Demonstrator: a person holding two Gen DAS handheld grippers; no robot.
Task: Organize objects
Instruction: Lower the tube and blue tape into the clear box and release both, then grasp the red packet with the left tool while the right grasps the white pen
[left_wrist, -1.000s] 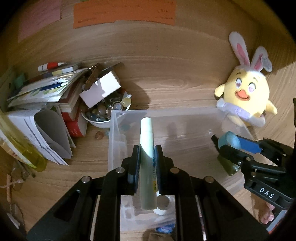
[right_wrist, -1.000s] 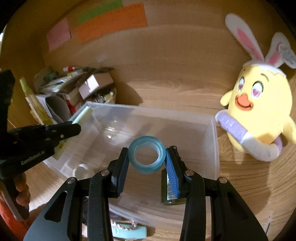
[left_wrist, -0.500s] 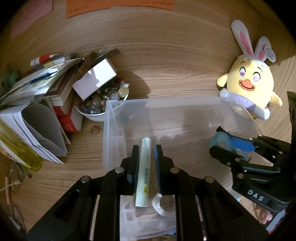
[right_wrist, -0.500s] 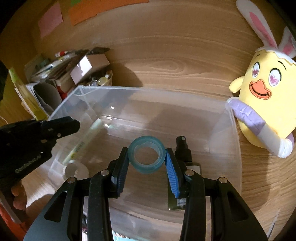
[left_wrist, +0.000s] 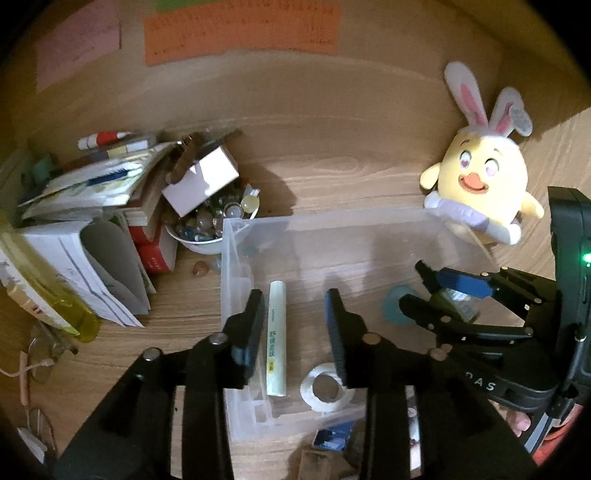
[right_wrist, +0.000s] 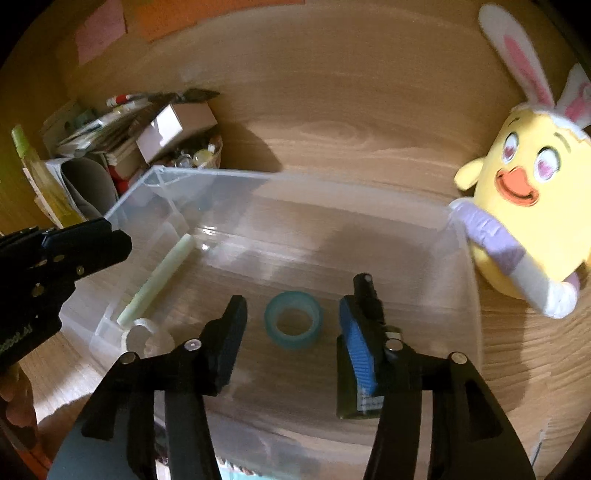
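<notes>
Now | left tool (left_wrist: 293, 321): jaws opening, pale tube (left_wrist: 276, 339) loose on clear bin (left_wrist: 325, 218) floor | right tool (right_wrist: 291, 325): jaws opening, teal tape roll (right_wrist: 293, 325) lying free in bin

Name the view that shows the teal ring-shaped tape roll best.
The right wrist view: the teal ring-shaped tape roll lies whole on the clear plastic bin floor, between the right gripper's opening jaws. The left wrist view shows only a dim sliver behind that gripper.
</notes>
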